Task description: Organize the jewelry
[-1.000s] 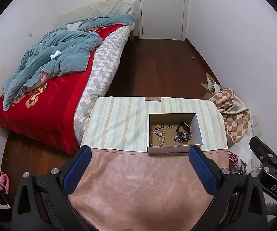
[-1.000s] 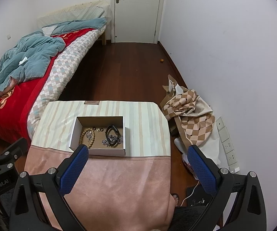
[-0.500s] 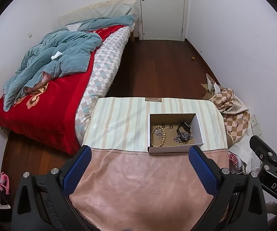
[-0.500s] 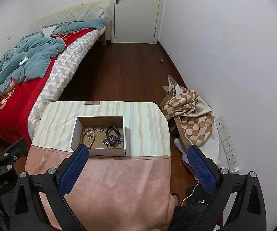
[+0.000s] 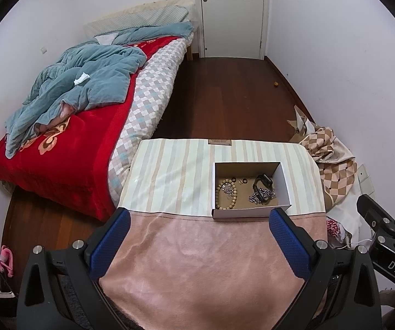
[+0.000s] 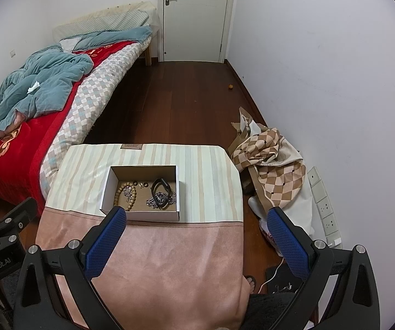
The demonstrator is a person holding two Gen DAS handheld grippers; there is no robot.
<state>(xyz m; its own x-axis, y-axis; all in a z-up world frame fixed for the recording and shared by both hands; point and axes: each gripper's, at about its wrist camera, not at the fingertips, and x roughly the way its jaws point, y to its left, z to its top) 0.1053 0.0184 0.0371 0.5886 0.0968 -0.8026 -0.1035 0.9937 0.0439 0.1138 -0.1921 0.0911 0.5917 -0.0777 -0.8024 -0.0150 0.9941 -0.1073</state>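
Your left black two-finger gripper with blue textured pads [image 5: 199,243] is held level, its jaws spread wide with nothing between them. Your right black two-finger gripper with blue textured pads [image 6: 197,240] sits in the same pose, fingers parted just as far and gripping nothing. Each one shows at the edge of the other's view (the right at the left camera's right edge, the left at the right camera's left edge), so you hold them side by side.

Cloth-covered table [image 5: 170,181]: striped far half, pink near half.
One open white cardboard box [image 5: 284,181] sat directly on the striped part, its near wall by the seam; a brown label patch [image 5: 219,142] lay at the far edge.
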